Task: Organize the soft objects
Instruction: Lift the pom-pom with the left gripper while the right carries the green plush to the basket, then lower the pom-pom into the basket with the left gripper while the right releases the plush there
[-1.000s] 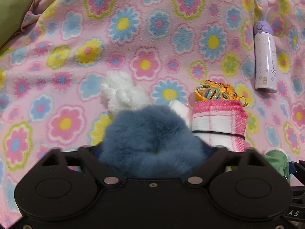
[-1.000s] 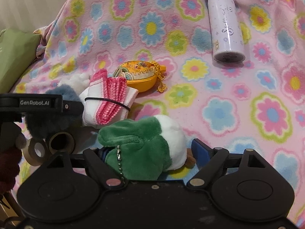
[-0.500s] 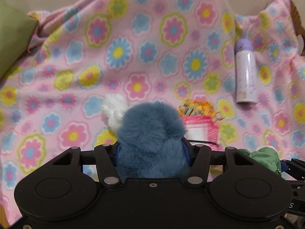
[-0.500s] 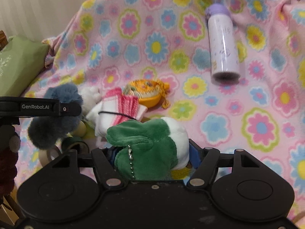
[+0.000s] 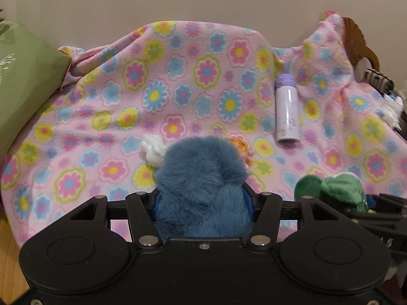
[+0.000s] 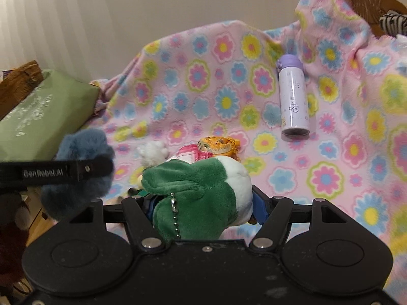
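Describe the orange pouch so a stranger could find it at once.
Start from the pink flowered blanket and find the lavender bottle lying on it. Left of the bottle's base sits a small cluster; the orange pouch lies at its far edge, behind the pink-trimmed cloth roll. It is the cluster's only orange thing.

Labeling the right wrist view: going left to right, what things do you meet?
Green cushion → blue fluffy toy → green plush toy held in the right gripper → purple bottle.

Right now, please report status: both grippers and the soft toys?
Left gripper shut on blue plush. Right gripper shut on green plush. Both lifted over floral blanket. Nothing blocking.
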A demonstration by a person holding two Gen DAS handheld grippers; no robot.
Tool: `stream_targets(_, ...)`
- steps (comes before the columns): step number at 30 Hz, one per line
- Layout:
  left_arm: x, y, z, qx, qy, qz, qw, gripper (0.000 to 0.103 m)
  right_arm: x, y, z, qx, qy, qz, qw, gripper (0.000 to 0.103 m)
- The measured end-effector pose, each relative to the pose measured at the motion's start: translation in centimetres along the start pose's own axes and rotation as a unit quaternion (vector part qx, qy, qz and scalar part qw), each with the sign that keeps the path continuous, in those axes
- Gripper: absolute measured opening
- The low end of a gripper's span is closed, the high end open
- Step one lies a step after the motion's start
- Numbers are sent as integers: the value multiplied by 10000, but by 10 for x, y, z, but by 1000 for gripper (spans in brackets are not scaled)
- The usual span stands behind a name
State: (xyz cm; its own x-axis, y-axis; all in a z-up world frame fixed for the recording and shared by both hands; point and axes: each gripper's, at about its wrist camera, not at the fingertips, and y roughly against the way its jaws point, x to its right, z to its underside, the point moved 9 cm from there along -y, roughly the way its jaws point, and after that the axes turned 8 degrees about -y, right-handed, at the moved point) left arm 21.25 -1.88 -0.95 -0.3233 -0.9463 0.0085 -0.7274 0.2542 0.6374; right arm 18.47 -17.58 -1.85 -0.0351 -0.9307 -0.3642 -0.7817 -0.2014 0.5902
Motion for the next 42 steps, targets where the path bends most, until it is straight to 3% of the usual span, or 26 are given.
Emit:
stream_targets(10, 27, 33, 73, -435, 329, 306, 9980, 54, 3, 56, 50, -203, -168, -172, 9995, 68)
stream_targets(21, 37, 54, 136, -735, 657, 192, 9949, 54, 3, 87, 110, -623, -396, -129, 9972, 68)
stream_targets(25, 38, 54, 147, -812, 702, 228, 9940, 54, 7, 87, 119, -858, -553, -62, 9948, 68)
stream_targets(35, 31, 49, 161, -1005, 787, -119, 9917, 55, 19, 84, 127, -1173, -744, 295, 9899, 68)
stream_targets(42, 26, 51, 162, -1013, 841, -179, 9911, 56, -5, 82, 127, -1346, -325, 318, 9899, 68)
